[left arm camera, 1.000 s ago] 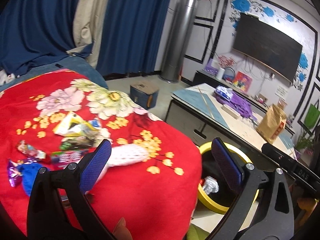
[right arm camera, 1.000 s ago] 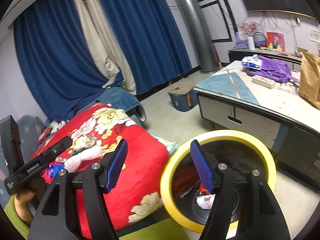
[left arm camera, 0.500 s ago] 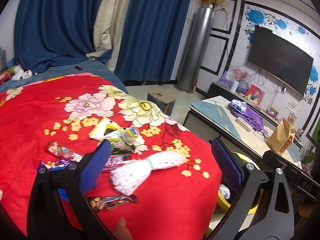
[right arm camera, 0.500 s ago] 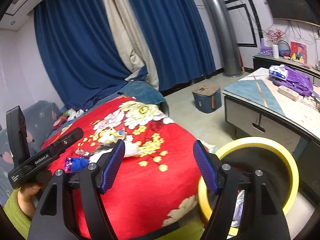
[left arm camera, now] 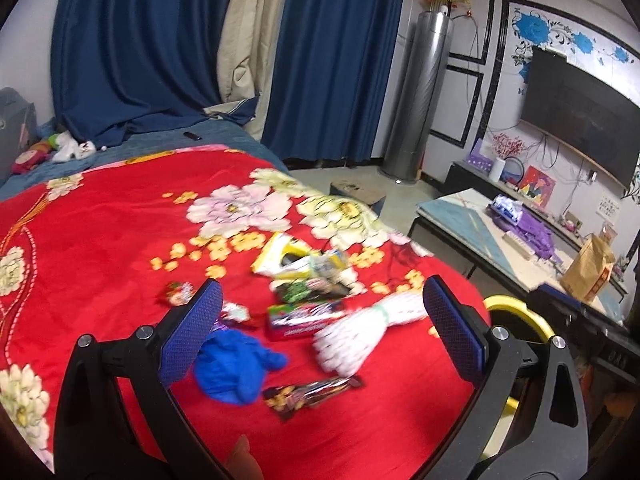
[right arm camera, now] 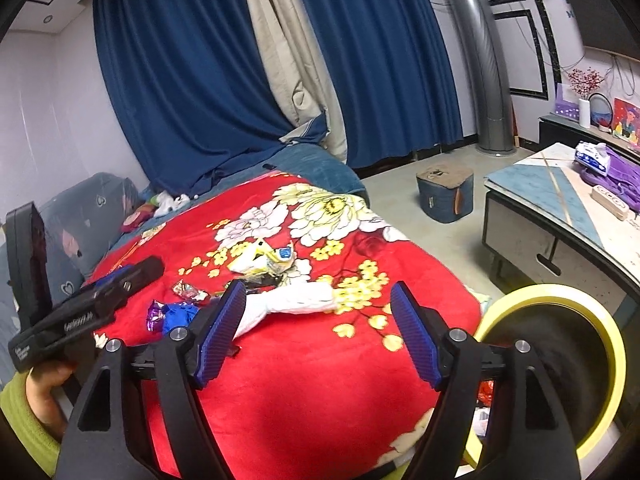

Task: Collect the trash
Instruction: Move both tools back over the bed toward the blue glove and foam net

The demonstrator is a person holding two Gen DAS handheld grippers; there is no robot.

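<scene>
Trash lies on a red flowered blanket (left arm camera: 100,240): a blue glove (left arm camera: 236,364), a white foam net (left arm camera: 360,332), a dark snack wrapper (left arm camera: 312,392), a red wrapper (left arm camera: 300,320) and a yellow-white packet (left arm camera: 292,260). My left gripper (left arm camera: 322,286) hovers open above this pile, nothing between its pads. My right gripper (right arm camera: 319,289) is further back, its jaws opening and empty, facing the foam net (right arm camera: 300,300) and glove (right arm camera: 180,314). A yellow-rimmed black bin (right arm camera: 560,292) stands on the floor by the bed's right corner.
A low table (right arm camera: 560,208) with purple items stands right of the bin. A blue box (right arm camera: 444,196) sits on the floor beyond the bed. A hand in a green sleeve (right arm camera: 24,412) holds the left gripper's body (right arm camera: 80,316). Blue curtains hang behind.
Both views have swung left, away from the bin and over the bed. The trash pile now sits between the left pads. The right jaws have widened.
</scene>
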